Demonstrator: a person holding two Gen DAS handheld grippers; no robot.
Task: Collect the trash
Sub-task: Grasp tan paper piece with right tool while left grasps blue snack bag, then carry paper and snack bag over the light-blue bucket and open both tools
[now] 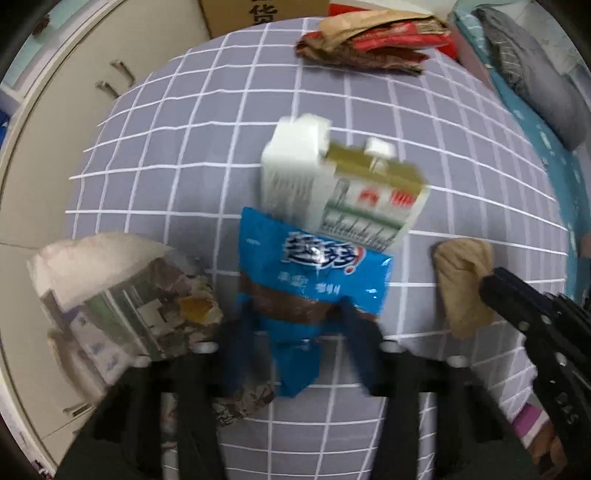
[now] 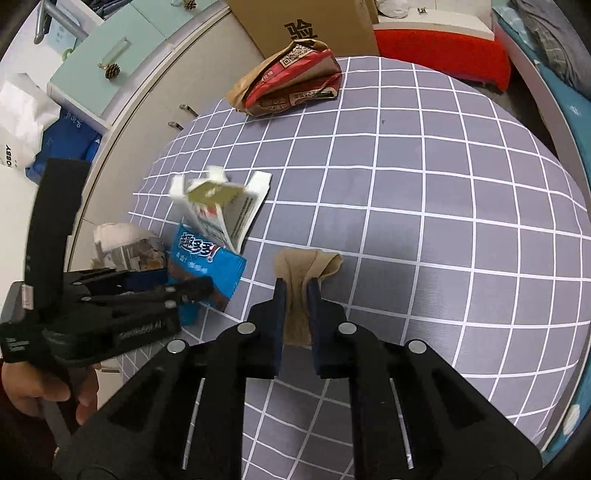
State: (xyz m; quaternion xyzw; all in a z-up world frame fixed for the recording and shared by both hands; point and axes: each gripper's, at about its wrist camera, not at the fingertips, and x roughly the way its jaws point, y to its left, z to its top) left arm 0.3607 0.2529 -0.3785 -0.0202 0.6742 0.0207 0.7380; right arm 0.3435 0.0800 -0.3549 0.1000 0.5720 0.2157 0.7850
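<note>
Right gripper [image 2: 295,291] fingers pinching limp tan cloth scrap [image 2: 304,275], lengthwise away; left gripper [image 1: 295,325] fingers half-spread, straddling blurred blue snack wrapper [image 1: 314,266].

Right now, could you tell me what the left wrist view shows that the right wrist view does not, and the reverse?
Only the left wrist view shows the left gripper from behind, its fingers astride the blue wrapper, and a striped cuff. Only the right wrist view shows the right gripper shut on the tan cloth, mint drawers and a white bag. Both share the checked cover, milk carton, crumpled paper, red-and-brown bag and cardboard box.
</note>
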